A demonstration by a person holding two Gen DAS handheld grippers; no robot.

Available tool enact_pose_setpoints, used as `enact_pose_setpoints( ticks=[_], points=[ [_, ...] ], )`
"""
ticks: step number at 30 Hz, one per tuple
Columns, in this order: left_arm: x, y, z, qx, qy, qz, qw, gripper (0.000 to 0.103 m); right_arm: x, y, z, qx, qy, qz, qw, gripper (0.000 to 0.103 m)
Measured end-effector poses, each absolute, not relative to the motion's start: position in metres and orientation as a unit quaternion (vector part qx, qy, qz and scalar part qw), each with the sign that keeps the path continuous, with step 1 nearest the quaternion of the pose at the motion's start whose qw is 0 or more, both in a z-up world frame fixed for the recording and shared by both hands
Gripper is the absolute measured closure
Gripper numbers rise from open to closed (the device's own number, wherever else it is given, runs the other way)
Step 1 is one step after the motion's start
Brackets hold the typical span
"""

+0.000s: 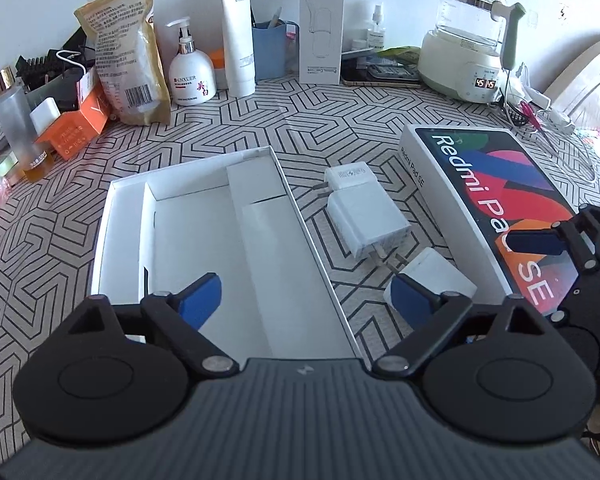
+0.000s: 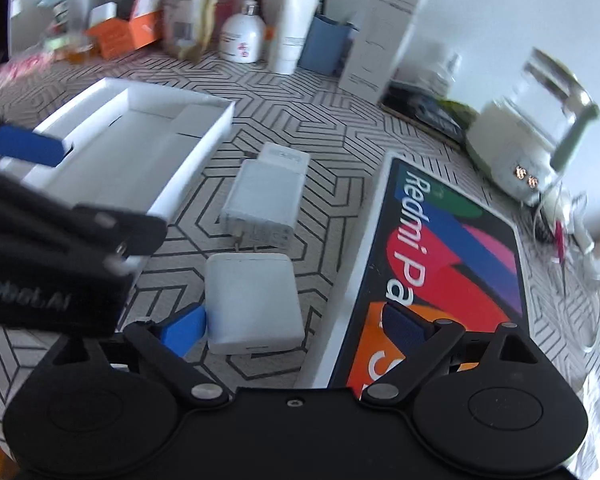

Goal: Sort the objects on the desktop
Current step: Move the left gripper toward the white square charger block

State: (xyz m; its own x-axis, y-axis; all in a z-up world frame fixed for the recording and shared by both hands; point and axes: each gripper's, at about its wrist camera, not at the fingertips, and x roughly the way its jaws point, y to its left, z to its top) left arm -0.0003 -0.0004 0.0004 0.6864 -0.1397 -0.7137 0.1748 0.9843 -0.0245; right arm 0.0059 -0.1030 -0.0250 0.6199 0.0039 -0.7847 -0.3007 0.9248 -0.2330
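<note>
- Three white chargers are lying on the patterned table [image 1: 260, 112], between the open white box [image 1: 204, 216] and the Redmi Pad box lid [image 1: 496, 200].
- The long charger [image 2: 264, 204] is sitting in the middle — the small one [image 1: 346, 178] is touching its far end.
- The square charger [image 2: 252, 304] is lying nearest.
- The right gripper [image 2: 296, 324] is hanging over it with fingers spread wide, holding nothing.
- The left gripper [image 1: 306, 296] is hanging over the white box — fingers wide too, holding nothing.
</note>
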Motion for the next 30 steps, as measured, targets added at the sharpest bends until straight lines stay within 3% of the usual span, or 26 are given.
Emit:
enact_pose_setpoints(
  ticks=[5,8,11,13,19,24,30],
  points=[
    [0.000,-0.005,0.000,0.025,0.388,-0.097,0.916,0.019,0.011,-0.119,-0.017,-0.132,0.425,0.083,0.892,0.010],
    [0.001,-0.007,-0.001,0.026,0.390,-0.102,0.915,0.022,0.010,-0.122,-0.017,-0.126,0.428,0.090,0.890,0.017],
    [-0.003,-0.013,0.004,0.013,0.394,-0.106,0.913,0.026,0.008,-0.125,-0.011,-0.119,0.426,0.096,0.892,0.032],
    [0.000,-0.014,0.004,0.004,0.393,-0.104,0.914,0.034,0.006,-0.128,-0.005,-0.118,0.417,0.093,0.896,0.038],
    [0.001,-0.018,0.009,-0.007,0.382,-0.101,0.919,0.037,0.001,-0.141,0.008,-0.121,0.387,0.059,0.912,0.038],
    [0.002,-0.016,0.004,-0.021,0.428,-0.082,0.900,0.038,0.000,-0.163,0.026,-0.028,0.365,0.075,0.928,0.038],
    [0.007,-0.029,-0.002,-0.039,0.426,-0.079,0.901,0.043,-0.010,-0.171,0.046,0.038,0.328,0.087,0.940,0.036]
  ],
)
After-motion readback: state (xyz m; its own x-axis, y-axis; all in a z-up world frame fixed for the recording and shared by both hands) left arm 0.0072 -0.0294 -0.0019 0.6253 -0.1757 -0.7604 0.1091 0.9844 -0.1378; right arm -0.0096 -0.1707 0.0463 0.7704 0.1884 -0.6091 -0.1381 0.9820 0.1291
